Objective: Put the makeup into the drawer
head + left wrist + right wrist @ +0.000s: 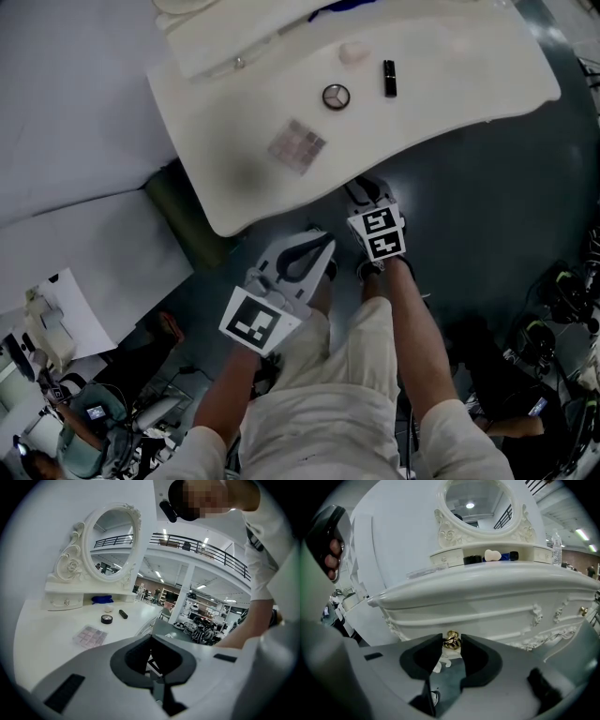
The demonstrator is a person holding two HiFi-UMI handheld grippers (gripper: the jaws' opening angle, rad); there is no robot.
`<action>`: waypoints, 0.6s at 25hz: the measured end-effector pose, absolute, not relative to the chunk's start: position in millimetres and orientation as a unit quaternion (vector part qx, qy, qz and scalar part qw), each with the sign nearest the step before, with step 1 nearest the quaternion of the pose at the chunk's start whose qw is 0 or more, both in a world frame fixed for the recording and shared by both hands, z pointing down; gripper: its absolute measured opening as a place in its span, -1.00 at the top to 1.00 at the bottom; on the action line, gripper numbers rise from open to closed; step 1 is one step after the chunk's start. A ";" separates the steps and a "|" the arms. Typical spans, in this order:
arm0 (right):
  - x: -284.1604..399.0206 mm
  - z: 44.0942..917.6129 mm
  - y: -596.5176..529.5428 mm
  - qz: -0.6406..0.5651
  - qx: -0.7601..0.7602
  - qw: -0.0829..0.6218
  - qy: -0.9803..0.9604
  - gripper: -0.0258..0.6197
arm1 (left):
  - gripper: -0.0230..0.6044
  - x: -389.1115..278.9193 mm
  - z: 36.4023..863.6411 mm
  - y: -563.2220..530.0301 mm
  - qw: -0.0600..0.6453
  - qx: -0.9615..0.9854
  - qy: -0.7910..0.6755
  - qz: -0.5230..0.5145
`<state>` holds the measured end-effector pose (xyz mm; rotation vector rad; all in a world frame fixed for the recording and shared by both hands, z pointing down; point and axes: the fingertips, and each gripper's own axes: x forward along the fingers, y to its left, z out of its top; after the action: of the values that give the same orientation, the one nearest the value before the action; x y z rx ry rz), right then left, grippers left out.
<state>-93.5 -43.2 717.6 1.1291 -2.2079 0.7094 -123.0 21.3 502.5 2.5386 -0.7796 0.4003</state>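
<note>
Clamping drawer knob (451, 640) under tabletop edge (487, 581)

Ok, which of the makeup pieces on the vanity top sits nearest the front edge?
The flat pink eyeshadow palette: it lies alone near the front edge. The round compact, black tube and pale puff sit further back toward the mirror.

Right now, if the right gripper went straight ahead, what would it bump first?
The gold knob on the white drawer front. It already sits between the right gripper's jaw tips, apparently pinched, so going on would press it against the drawer.
</note>
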 end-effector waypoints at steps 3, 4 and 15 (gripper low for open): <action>-90.4 715.9 -39.0 0.263 0.422 0.279 -0.822 0.53 | 0.89 -119.8 501.6 23.4 0.226 0.922 -0.280 0.144; -89.1 716.1 -35.4 0.263 0.422 0.280 -0.821 0.53 | 0.89 -118.7 501.1 24.1 0.226 0.922 -0.279 0.143; -72.5 714.5 21.9 0.283 0.412 0.273 -0.822 0.53 | 0.89 -100.3 498.5 29.2 0.216 0.928 -0.269 0.141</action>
<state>-72.5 21.9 714.5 1.1075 -2.2123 0.7605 -100.3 29.2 498.5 2.5719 -0.7451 0.3907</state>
